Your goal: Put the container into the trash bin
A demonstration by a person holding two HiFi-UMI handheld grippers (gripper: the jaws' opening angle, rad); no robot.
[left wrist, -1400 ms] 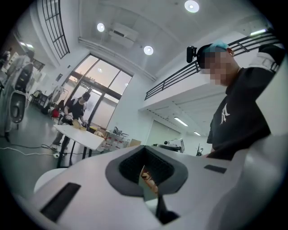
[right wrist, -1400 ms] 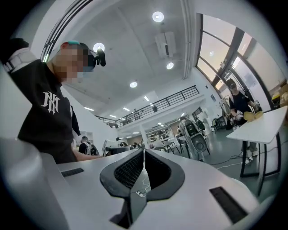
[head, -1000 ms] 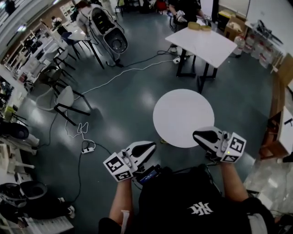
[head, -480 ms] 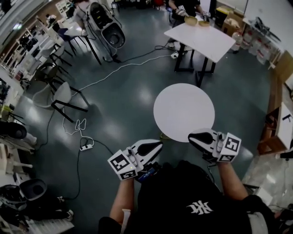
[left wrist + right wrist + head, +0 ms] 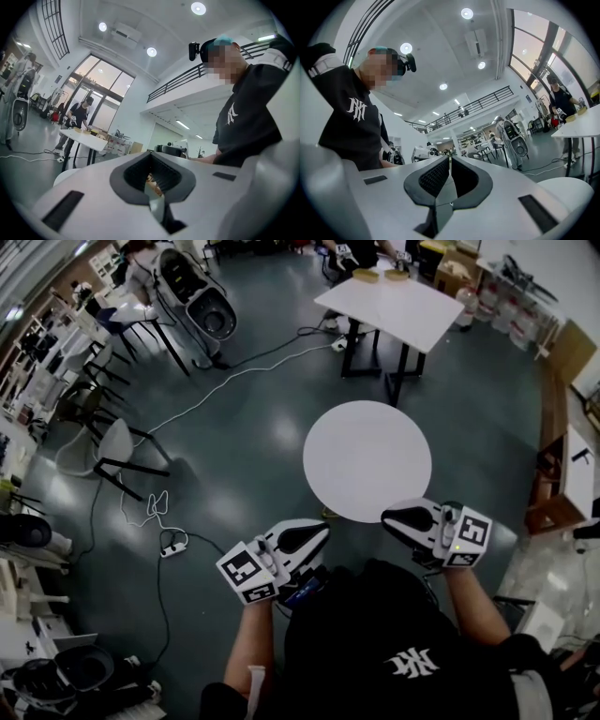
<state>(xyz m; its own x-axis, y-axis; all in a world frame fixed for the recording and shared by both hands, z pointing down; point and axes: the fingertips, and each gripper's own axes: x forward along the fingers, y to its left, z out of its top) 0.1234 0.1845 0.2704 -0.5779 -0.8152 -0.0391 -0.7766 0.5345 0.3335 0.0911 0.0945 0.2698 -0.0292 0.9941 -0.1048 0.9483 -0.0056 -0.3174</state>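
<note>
Dark glossy floor (image 5: 244, 456), open workshop.

Head view: round white table (image 5: 367, 460) sits straight ahead of the operator, with a rectangular white table (image 5: 403, 310) beyond it. Two tan containers (image 5: 366, 276) are at that table's far edge, with a person (image 5: 361, 251) standing by them; can't tell which is the task one. Both elbows are bent, forearms close to the black shirt (image 5: 375, 643). Left gripper (image 5: 314, 532) points up-right in the picture, just off the round table's near-left edge. Right gripper (image 5: 396, 517) points left, its tip over the round table's near edge. Containers are well apart from both grippers, past the round table. Power strip (image 5: 173, 545) with cable lies on the floor at left.

Left gripper view: jaws pressed together, nothing pinched, aimed level. It adds ceiling lights (image 5: 151, 51), tall windows and the operator's torso at right. Rectangular table shows small at left, containers just visible on it.

Right gripper view: jaws together too, empty. It shows a balcony railing (image 5: 473, 105) and a white pod-shaped machine (image 5: 513, 136). Rectangular table's edge is at far right, containers hard to make out.
</note>
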